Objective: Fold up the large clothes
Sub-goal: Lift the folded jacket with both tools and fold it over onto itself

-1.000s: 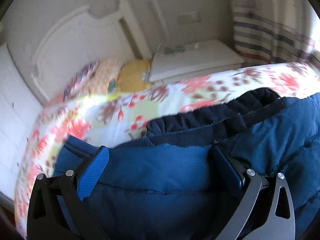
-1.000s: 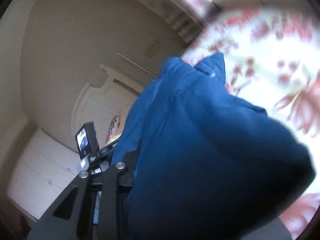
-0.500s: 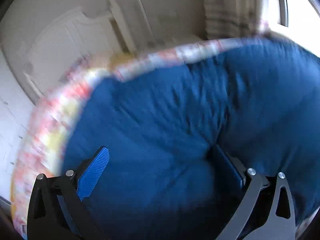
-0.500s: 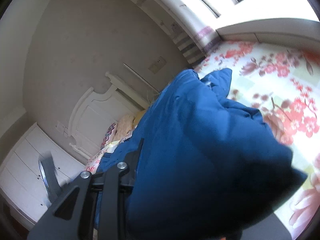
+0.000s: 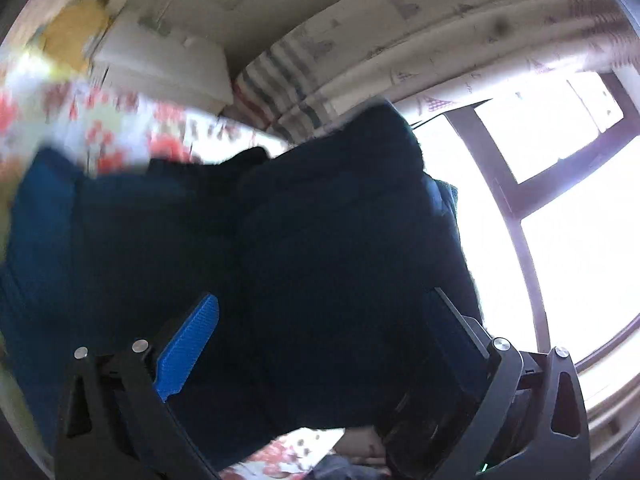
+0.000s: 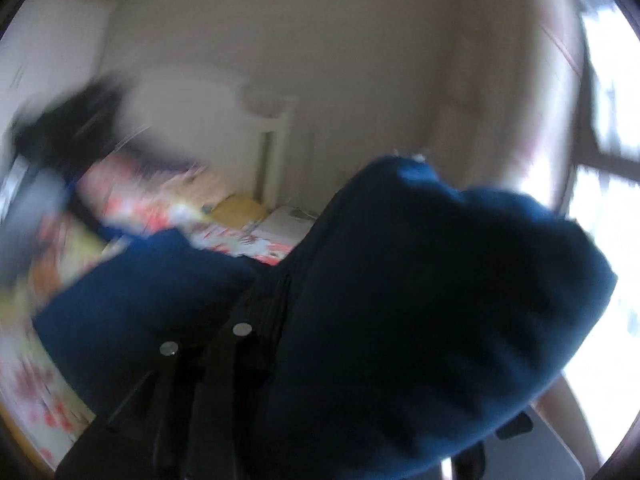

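A big dark blue padded jacket (image 5: 320, 240) hangs lifted above the floral bedspread (image 5: 100, 120). My left gripper (image 5: 320, 332) has its jaws wide apart, with jacket fabric bunched between the blue pad (image 5: 188, 344) and the right finger (image 5: 460, 328). In the right wrist view the jacket (image 6: 420, 300) fills the frame and covers my right gripper (image 6: 256, 320). Only its left finger (image 6: 224, 360) shows, pressed against the cloth. The view is blurred by motion.
A white headboard (image 6: 224, 104) and pillows (image 6: 236, 204) lie at the bed's head. A white nightstand (image 5: 160, 68) and striped curtain (image 5: 288, 92) stand beside a bright window (image 5: 560, 200). The bedspread (image 6: 40, 400) shows lower left.
Both grippers have swung up and round with the jacket. The left view turned from the bed toward the window. The jacket has lifted off the bedspread.
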